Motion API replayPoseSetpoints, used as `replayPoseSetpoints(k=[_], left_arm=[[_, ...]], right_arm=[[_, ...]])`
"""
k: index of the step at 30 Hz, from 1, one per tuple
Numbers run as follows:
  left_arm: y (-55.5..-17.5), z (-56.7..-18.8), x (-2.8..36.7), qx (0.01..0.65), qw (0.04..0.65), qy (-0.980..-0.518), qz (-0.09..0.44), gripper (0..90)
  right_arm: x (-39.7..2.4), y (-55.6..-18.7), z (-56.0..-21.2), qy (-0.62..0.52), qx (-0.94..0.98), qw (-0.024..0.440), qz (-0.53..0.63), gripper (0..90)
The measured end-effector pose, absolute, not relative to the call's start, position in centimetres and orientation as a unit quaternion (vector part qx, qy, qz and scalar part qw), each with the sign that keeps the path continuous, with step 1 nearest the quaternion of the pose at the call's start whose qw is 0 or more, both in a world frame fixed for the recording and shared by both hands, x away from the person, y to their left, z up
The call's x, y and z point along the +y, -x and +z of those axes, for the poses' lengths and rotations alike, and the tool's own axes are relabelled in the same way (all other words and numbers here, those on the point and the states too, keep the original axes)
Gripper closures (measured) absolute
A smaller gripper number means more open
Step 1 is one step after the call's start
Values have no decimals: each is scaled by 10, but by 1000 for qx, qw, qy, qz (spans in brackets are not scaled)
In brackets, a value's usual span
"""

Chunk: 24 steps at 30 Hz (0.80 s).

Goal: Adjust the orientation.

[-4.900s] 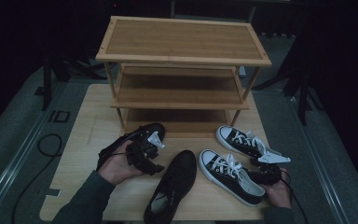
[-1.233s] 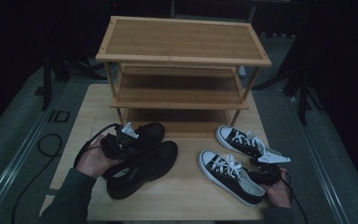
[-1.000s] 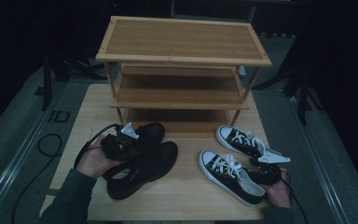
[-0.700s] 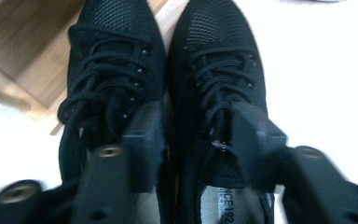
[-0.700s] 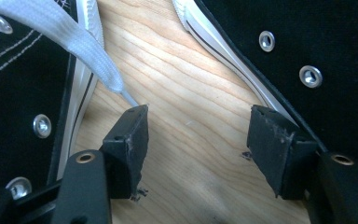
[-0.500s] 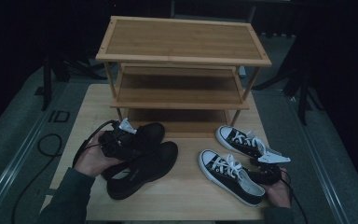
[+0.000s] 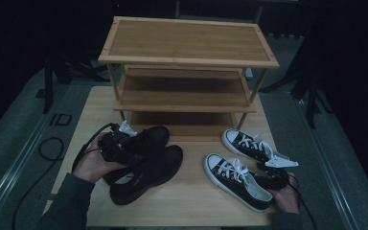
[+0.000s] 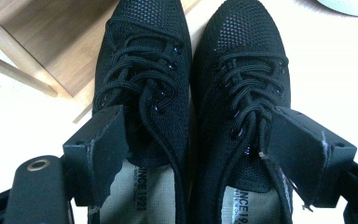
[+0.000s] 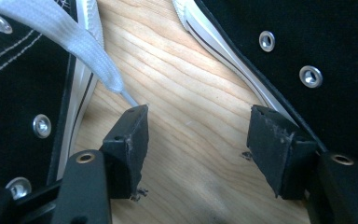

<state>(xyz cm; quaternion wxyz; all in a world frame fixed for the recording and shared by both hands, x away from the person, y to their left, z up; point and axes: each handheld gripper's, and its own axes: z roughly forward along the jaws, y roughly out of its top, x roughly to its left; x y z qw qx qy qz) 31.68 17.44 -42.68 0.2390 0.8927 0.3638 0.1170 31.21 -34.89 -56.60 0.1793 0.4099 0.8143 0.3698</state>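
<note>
Jaws of my left gripper [image 8: 196, 158] stand wide, having just been opening, one pad over the mouth of each black mesh shoe [image 8: 142, 88] and pressing on neither; both shoes lie between and beneath them, released. The pair sits side by side on the desk [image 7: 196, 196] just in front of the wooden rack [image 7: 187, 62], toes toward its lowest shelf, with the second mesh shoe [image 8: 242, 93] touching the first along the inner edge. Jaws of my right gripper [image 9: 200, 144] likewise stand wide and hold nothing, hovering over bare wood between the two black canvas sneakers [image 7: 237, 179], whose white rubber edging and metal eyelets flank the pads. I judge the mesh shoes light and soft: the knit upper would fold under a pinch, and the round laces would slip. The firmer hold is the collar or heel rim, where the padded edge and the insole beneath give the pads something to bite; the tongue is a second choice. The canvas sneakers look stiffer at the rubber sidewall, which should grip well. Heels of the mesh pair are cut off at the bottom of the left gripper view, and in the high view my hand [image 7: 93, 165] covers them. The insole print reads only in part.
</note>
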Motion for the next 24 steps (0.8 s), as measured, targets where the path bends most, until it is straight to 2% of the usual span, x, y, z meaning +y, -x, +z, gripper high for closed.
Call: replayPoseSetpoints(k=[7, 11, 24], left_arm=[[-317, -432, 178, 367, 242, -892, 107, 193], [-315, -433, 181, 357, 254, -894, 100, 258], [-314, -437, 185, 365, 247, -892, 98, 240]], right_arm=[[-349, -312, -566, -409, 814, 180, 370, 382], [-349, -312, -566, -410, 814, 179, 370, 382], [-349, -312, -566, -409, 815, 179, 370, 382]])
